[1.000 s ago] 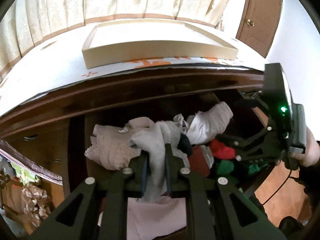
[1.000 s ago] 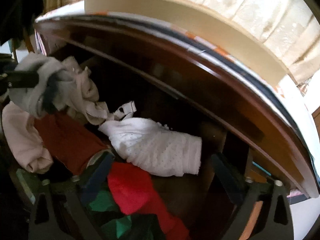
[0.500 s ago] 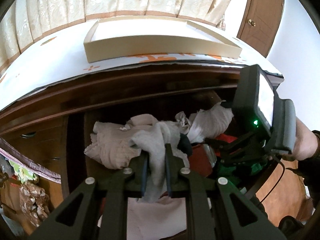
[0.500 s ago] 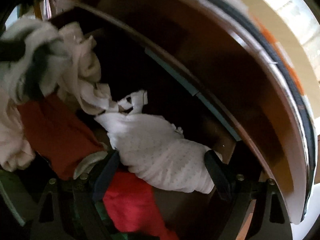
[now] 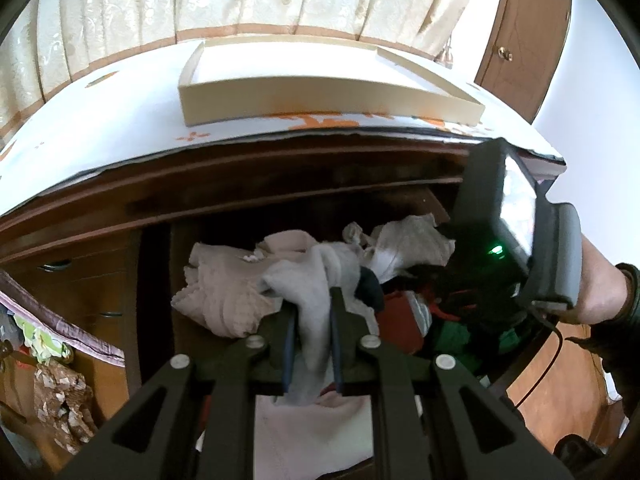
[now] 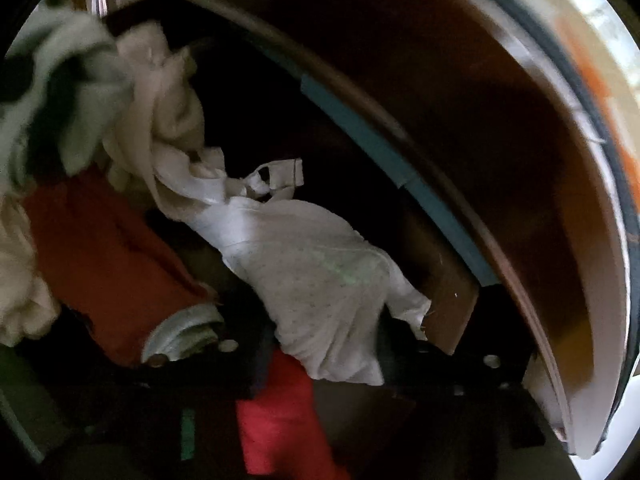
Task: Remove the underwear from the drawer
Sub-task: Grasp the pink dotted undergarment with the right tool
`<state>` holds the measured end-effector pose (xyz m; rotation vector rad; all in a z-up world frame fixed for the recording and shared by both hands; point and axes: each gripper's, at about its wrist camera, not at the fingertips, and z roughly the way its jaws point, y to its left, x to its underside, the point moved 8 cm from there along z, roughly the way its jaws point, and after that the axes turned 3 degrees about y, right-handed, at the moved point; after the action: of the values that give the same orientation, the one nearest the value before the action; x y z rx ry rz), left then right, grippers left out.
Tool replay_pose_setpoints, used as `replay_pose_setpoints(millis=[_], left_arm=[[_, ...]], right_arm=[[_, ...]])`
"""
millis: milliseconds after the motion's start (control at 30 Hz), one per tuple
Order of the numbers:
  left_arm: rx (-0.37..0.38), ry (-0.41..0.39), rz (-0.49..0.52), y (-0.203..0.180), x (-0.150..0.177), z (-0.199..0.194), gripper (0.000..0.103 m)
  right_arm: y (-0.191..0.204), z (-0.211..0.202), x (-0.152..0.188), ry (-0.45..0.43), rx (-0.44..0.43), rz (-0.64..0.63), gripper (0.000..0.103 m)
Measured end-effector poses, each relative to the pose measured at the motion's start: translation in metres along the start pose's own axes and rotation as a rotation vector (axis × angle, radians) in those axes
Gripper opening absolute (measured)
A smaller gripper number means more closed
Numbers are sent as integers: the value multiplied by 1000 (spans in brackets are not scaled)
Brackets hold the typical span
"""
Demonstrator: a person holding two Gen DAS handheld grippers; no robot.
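The open wooden drawer point(image 5: 156, 280) holds a heap of clothes. My left gripper point(image 5: 313, 320) is shut on a grey garment point(image 5: 316, 280) and holds it just above the heap. My right gripper point(image 6: 324, 336) reaches into the drawer's right side, its jaws standing either side of a white dotted underwear point(image 6: 320, 272); they look partly closed around it. The right gripper's body point(image 5: 508, 236) also shows in the left wrist view, over the same white piece point(image 5: 412, 236).
Beige cloth point(image 5: 224, 292), red cloth point(image 6: 100, 248) and green cloth point(image 5: 452, 332) lie in the drawer. A shallow cream tray point(image 5: 320, 96) sits on the white-covered dresser top point(image 5: 100, 128). A wooden door point(image 5: 520, 32) stands at the back right.
My right gripper has pushed deeper into the drawer and its jaws have narrowed around the white dotted underwear. My left gripper has kept its hold on the grey garment, almost still.
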<state>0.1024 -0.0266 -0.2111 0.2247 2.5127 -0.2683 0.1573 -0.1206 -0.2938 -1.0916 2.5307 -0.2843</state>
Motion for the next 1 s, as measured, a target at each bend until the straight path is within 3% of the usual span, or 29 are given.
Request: replay_pose_setpoints(millis=[467,1000], left_arm=[[-29,-79,-22,7,-6,-20,12],[-69,-136,-39,9,-8,-32,12]], right_arm=[[-4,-53,6,-133,-63,123,38],[-1,-83,16,-229,-136,259,38]])
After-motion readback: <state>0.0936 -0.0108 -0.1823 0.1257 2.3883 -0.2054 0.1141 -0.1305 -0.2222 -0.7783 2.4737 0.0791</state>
